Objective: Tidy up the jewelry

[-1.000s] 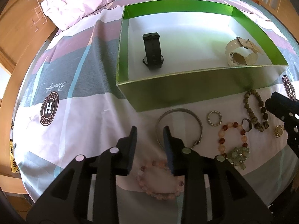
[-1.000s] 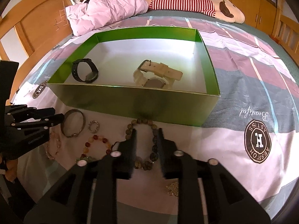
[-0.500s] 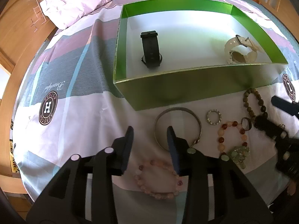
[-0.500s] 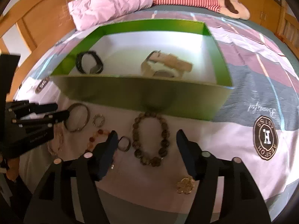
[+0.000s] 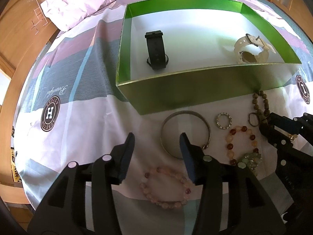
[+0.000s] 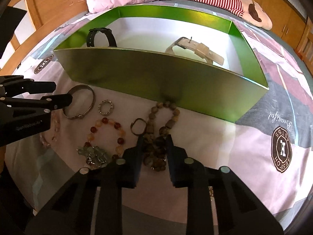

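Observation:
On the bedspread, in front of the green box [image 6: 156,78], my right gripper [image 6: 154,137] is closing. Its pads squeeze the near end of the brown bead bracelet [image 6: 172,119], whose beads bunch up between them. The far end of the loop still lies flat by the box wall. My left gripper [image 5: 157,137] hovers with its jaws opening and nothing between the pads. Its right fingertip [image 5: 183,139] is over the silver bangle [image 5: 203,121], and the pink bead bracelet [image 5: 166,201] lies below it. Inside the box are a black watch [image 5: 156,51] and a cream watch [image 5: 252,49].
A small sparkly ring [image 6: 105,107], a dark ring [image 6: 138,128] and an amber bead bracelet [image 6: 106,135] with a green charm [image 6: 93,155] lie between the two grippers. A gold trinket [image 6: 210,192] peeks out by the right finger. A pink quilt [image 5: 88,2] is bunched behind the box.
My right gripper spread wide, dropped toward the brown bead bracelet and closed on its near end. My left gripper stayed put while its jaws widened.

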Motion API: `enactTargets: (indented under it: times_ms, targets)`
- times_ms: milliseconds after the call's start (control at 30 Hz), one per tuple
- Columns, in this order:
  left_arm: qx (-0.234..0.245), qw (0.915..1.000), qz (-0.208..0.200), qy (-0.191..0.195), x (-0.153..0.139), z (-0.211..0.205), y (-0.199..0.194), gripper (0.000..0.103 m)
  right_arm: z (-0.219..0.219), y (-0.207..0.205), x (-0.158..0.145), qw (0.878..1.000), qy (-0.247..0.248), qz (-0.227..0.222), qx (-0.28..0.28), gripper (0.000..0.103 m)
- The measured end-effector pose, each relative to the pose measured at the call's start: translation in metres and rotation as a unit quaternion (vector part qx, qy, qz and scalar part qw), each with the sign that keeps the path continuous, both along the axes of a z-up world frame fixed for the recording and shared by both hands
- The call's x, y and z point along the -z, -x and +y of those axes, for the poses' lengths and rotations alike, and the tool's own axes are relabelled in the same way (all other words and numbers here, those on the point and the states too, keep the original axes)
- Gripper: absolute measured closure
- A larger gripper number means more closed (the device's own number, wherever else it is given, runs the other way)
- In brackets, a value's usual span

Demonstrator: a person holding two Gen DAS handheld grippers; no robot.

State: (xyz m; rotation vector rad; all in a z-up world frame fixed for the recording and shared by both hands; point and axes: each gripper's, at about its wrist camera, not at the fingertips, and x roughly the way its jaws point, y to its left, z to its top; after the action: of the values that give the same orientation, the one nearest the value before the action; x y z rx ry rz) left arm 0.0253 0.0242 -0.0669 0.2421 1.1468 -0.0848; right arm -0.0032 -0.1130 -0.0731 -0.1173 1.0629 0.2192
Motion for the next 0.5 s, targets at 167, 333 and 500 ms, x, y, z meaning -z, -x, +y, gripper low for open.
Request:
enactTargets:
  times_ms: [167, 333, 500]
  targets:
    - [0.002, 1.0000, 0.000, -0.001, 0.000, -0.001, 0.001, 0.054, -0.002, 0.001, -0.005, 1.000, -0.012, -0.011, 0.006, 0.084]
    - [0.001, 1.0000, 0.002, -0.003, 0.000, -0.002, 0.001, 0.054, -0.011, 0.002, -0.018, 0.999, -0.034, -0.034, 0.018, 0.094]
    - [-0.002, 1.0000, -0.002, 0.000, -0.001, -0.001, 0.001, 0.054, -0.017, 0.004, -0.026, 0.998, -0.045, -0.046, 0.022, 0.099]
